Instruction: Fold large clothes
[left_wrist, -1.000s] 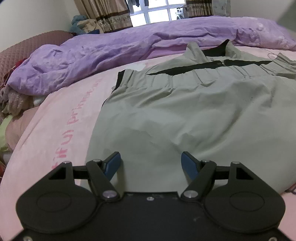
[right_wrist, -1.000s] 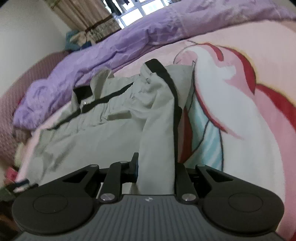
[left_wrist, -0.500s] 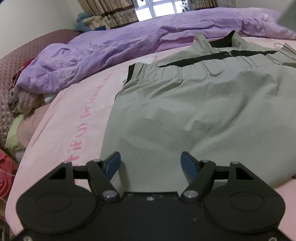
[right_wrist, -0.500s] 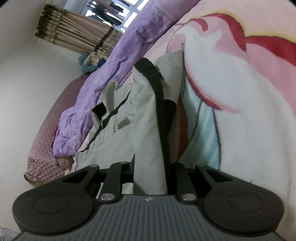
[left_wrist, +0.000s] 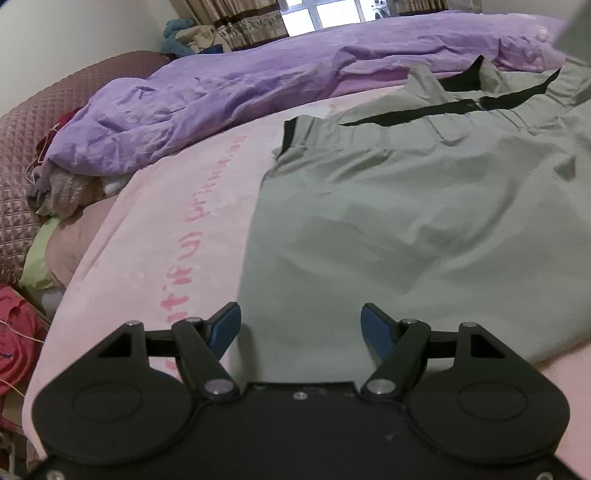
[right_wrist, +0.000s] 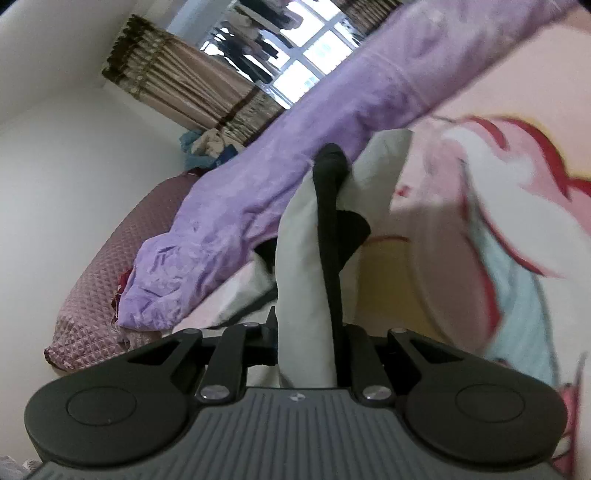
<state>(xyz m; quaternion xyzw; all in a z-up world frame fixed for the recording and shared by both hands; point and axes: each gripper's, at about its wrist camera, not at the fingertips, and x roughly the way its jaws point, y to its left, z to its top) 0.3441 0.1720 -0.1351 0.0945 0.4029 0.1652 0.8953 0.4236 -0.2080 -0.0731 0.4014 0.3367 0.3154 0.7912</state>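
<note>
Green shirt (left_wrist: 424, 229) lies spread on the pink bed (left_wrist: 177, 236). Left tongs (left_wrist: 301, 323) stand wide apart, holding nothing, above its near edge. Right tongs (right_wrist: 308, 345) pinch a lifted black-trimmed part (right_wrist: 306, 280).

Daylight pours in from the window (right_wrist: 295, 55) at the far end, blown out white, while the room sits dim and soft-shadowed. Fisheye bending curves every edge, and the bed sheet (right_wrist: 498, 206) smears with motion blur in the right wrist view.
</note>
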